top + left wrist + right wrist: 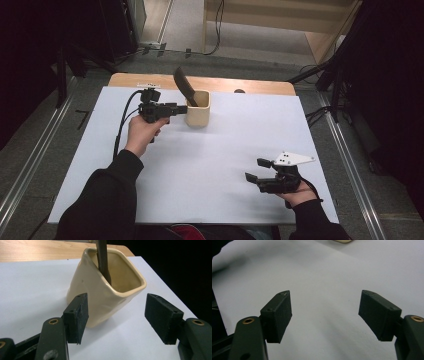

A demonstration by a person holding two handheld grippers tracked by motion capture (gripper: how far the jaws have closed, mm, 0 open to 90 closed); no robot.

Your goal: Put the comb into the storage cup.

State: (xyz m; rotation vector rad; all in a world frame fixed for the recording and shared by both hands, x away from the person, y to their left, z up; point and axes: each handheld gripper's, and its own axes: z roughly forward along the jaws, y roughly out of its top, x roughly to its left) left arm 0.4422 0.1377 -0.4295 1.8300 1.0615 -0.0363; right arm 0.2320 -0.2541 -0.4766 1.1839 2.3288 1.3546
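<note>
Left gripper (176, 111) up near top centre, jaws wide, lined up beside the cream cup (198, 107) holding a dark spatula (184, 86), probably for a grab. Right gripper (259, 170) parked lower right on the bench (225, 150), wide and empty, just keeping clear.

The high view looks forward and down from above the person's side, taking in the whole white table (210, 165). The left gripper view looks along its jaws, close to the cream ceramic holder (105, 297), which the high view shares (198, 111). The right gripper view faces low across bare tabletop (324, 285), with the holder's base at its top edge (342, 241).
</note>
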